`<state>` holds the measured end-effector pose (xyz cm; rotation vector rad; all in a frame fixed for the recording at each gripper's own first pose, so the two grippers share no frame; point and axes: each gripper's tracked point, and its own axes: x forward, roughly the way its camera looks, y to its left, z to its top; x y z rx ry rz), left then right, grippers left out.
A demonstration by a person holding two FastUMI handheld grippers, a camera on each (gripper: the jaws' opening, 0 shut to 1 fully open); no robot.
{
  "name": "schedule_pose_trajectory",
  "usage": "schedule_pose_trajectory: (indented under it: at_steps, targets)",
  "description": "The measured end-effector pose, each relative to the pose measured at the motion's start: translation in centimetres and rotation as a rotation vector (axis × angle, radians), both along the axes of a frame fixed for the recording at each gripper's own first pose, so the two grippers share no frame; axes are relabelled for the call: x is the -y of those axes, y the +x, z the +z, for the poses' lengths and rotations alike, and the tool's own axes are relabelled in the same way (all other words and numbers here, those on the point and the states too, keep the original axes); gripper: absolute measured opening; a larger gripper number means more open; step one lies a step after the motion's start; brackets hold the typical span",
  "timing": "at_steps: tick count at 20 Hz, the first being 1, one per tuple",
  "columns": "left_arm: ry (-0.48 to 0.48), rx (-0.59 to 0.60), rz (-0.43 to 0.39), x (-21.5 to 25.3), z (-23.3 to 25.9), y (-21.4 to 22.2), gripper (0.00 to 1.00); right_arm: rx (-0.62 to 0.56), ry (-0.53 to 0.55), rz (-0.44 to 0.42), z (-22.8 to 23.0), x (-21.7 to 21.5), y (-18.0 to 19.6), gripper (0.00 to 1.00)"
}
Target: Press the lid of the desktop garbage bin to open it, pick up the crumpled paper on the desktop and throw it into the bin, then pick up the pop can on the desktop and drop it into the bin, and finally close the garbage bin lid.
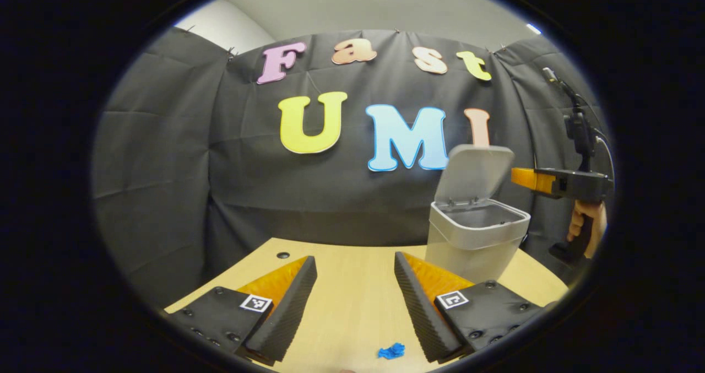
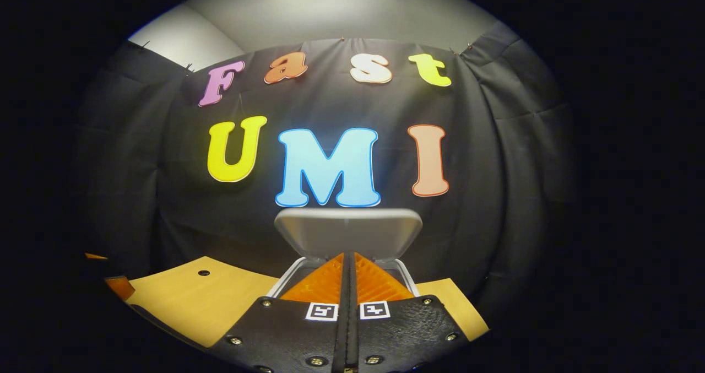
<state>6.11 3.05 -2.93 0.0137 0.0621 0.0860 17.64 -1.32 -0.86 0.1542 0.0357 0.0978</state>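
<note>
The grey desktop bin (image 1: 472, 241) stands on the wooden table at the right, its lid (image 1: 478, 170) swung up and the inside showing. A small blue crumpled paper (image 1: 391, 351) lies on the table near my left gripper (image 1: 355, 258), which is open with nothing between its fingers. In the left gripper view, my right gripper (image 1: 518, 177) hangs beside the raised lid, above the bin's right rim, held by a hand (image 1: 587, 219). In the right gripper view, my right gripper (image 2: 348, 257) is shut on nothing, pointing at the upright lid (image 2: 348, 231) over the bin's rim (image 2: 288, 278).
The light wooden table (image 1: 352, 301) has a small round hole (image 1: 283, 255) near its far left edge. Black cloth walls close the booth behind and at both sides. The table's right edge (image 2: 462, 312) runs just past the bin.
</note>
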Motion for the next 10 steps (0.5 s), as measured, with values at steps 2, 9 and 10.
schedule_pose_trajectory:
  at_steps: [2, 9, 10]
  targets:
    - [-0.002, -0.014, -0.006, 0.1, -0.9, 0.0, 0.93, 0.01, -0.008, -0.004, 0.4, 0.1, -0.9, 0.0]
    - [0.001, -0.118, -0.074, 1.6, -6.6, 0.3, 0.95, 0.007, -0.031, 0.001, 0.2, -0.4, -4.6, 0.0]
    - [0.008, -0.137, -0.083, 1.8, -7.7, 0.4, 0.95, 0.003, -0.029, -0.002, 0.0, -0.3, -5.2, 0.0]
